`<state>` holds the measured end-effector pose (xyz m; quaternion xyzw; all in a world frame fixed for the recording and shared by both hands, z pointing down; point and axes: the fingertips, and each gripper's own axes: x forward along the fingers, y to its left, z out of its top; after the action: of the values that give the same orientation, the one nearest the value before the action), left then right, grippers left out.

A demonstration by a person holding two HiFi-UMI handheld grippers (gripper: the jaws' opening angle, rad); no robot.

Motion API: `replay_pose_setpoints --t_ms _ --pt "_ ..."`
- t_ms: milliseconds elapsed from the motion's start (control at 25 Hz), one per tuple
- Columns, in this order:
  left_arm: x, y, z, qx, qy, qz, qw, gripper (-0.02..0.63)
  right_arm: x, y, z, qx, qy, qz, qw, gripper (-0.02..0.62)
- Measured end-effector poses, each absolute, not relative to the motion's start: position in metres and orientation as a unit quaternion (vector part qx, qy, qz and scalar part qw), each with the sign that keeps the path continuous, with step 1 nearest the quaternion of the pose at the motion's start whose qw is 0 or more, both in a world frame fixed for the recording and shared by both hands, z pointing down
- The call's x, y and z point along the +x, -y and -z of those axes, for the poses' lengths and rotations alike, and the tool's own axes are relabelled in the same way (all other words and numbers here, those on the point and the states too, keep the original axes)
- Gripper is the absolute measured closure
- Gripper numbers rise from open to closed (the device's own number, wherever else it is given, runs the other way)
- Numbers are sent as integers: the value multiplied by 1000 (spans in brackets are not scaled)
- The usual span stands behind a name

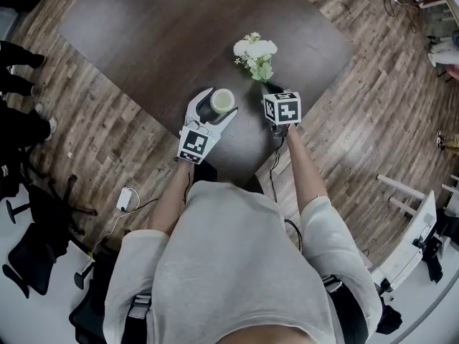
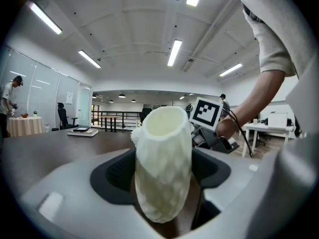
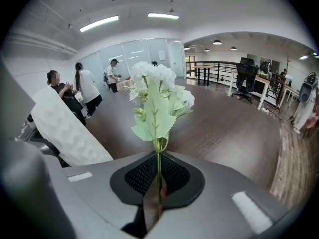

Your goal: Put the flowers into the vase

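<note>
Dark table (image 1: 143, 34), left claw (image 1: 217, 104) gripping vase (image 1: 223, 100) — mouth upward (tilted), right claw (image 1: 268, 87) pinching flowers (image 1: 255, 51) — blooms pointing away

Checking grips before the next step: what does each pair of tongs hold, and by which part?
The left tongs hold the vase around its body; the right tongs pinch the flowers by the stem.

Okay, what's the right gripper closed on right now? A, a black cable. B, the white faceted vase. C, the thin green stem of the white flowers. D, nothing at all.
C: in the right gripper view the right gripper pinches the thin green stem of the white flowers, with the white faceted vase outside its jaws.
</note>
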<state>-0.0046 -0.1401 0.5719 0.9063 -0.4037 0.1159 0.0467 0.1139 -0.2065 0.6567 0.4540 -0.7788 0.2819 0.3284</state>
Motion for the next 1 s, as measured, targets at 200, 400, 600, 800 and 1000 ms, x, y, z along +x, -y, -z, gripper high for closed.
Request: replay_pose_setpoints --t_ms 200,400,600,800,1000 --pt "-5 139 -572 904 409 -114 47 267 98 208 -626 446 810 -261 276 572" --pt "-5 141 -573 902 414 -115 48 267 79 208 -587 427 851 -230 201 572" --pt "-4 141 -573 900 417 -116 49 267 55 209 -518 397 890 -201 96 572" --pt "-3 141 -575 899 419 -115 50 267 30 208 -432 360 920 -157 4 572" --pt "-1 141 -573 899 420 -114 51 267 7 196 -352 317 939 -112 -65 574"
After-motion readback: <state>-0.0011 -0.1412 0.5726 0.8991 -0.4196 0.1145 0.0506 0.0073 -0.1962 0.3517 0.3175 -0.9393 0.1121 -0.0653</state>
